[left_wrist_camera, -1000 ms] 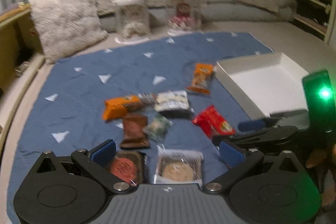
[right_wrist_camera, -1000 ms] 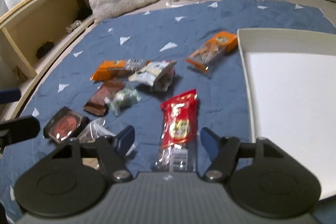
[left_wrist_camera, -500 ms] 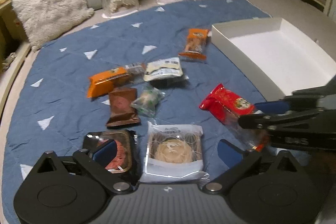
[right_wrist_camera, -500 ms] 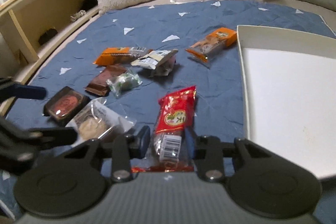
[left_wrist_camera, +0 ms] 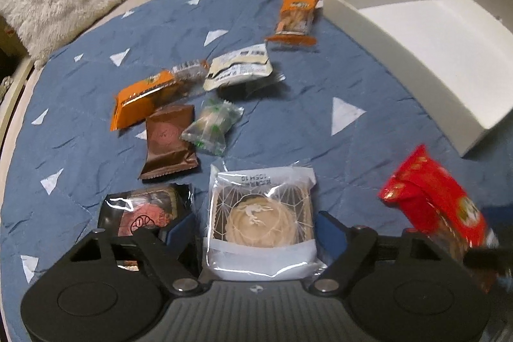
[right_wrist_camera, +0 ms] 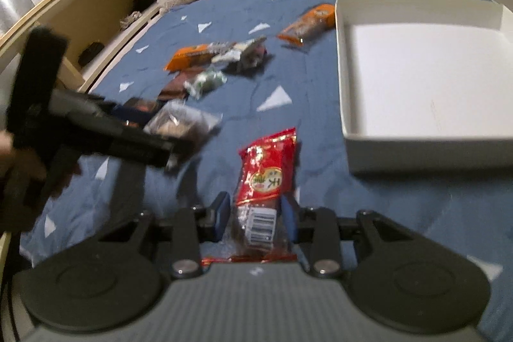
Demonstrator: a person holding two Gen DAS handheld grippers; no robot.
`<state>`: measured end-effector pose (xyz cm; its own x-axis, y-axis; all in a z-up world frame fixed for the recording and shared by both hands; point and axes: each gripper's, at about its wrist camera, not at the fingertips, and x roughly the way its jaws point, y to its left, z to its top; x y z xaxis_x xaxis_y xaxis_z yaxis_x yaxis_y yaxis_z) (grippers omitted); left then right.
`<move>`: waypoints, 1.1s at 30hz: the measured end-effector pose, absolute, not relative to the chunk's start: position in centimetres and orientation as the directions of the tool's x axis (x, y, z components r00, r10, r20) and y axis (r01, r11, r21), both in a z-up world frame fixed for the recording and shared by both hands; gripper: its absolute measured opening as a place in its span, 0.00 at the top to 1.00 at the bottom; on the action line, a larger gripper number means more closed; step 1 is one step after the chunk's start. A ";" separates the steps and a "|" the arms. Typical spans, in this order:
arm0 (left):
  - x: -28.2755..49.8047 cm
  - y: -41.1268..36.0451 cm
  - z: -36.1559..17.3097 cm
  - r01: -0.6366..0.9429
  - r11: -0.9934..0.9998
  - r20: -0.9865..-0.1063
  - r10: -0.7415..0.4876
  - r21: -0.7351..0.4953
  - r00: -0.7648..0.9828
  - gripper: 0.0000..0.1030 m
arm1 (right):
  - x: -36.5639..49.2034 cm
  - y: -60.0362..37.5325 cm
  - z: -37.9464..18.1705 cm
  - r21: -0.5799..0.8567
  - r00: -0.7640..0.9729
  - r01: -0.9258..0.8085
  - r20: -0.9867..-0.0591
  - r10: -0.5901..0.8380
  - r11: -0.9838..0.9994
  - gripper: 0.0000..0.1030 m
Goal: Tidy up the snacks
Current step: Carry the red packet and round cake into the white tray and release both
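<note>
Dim, cool indoor light. Glare streaks the clear cake wrapper [left_wrist_camera: 261, 213]. The left gripper [right_wrist_camera: 96, 130] smears with motion blur in the right view. Fisheye bending curves the white box [left_wrist_camera: 416, 31]; corners fall black.

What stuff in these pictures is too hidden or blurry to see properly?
- Black snack pack: left wrist view, near end hidden behind the left gripper.
- Red snack packet: right wrist view, near end hidden by the right gripper.
- Clear cookie pack: right wrist view, motion-blurred.
</note>
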<state>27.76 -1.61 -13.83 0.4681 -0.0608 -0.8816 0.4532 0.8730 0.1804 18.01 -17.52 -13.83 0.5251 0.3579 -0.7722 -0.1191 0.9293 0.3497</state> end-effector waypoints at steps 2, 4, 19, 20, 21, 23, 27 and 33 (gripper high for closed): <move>28.1 -1.6 -14.2 0.434 0.884 -0.891 -0.048 0.173 0.452 0.29 | 17.9 -16.9 -13.9 0.331 0.510 -0.133 -0.785 0.351 0.934 0.54; 28.2 -1.5 -14.5 0.423 0.893 -0.898 -0.050 0.156 0.437 0.31 | 18.2 -16.6 -13.6 0.313 0.517 -0.133 -0.788 0.335 0.940 0.51; 26.0 -0.8 -14.3 0.282 0.949 -0.867 -0.019 0.141 0.499 0.35 | 20.0 -15.3 -14.8 0.267 0.505 -0.114 -0.814 0.288 0.957 0.62; 25.5 -0.7 -13.9 0.272 0.953 -0.863 -0.027 0.130 0.505 0.35 | 20.0 -15.3 -14.7 0.268 0.508 -0.124 -0.810 0.293 0.955 0.62; 25.0 -0.5 -13.6 0.262 0.958 -0.861 -0.038 0.112 0.507 0.35 | 19.8 -15.2 -14.5 0.272 0.512 -0.137 -0.804 0.303 0.953 0.62; 24.1 -0.2 -12.8 0.239 0.967 -0.855 -0.053 0.084 0.516 0.35 | 19.4 -15.2 -14.0 0.280 0.519 -0.150 -0.794 0.317 0.948 0.62; 22.5 -0.1 -10.8 0.210 0.976 -0.834 -0.073 0.052 0.546 0.35 | 19.0 -15.9 -12.2 0.299 0.554 -0.164 -0.761 0.338 0.940 0.63; 21.2 -2.0 -8.4 0.201 0.980 -0.804 -0.110 0.012 0.585 0.35 | 18.9 -19.0 -9.5 0.291 0.621 -0.141 -0.719 0.313 0.946 0.63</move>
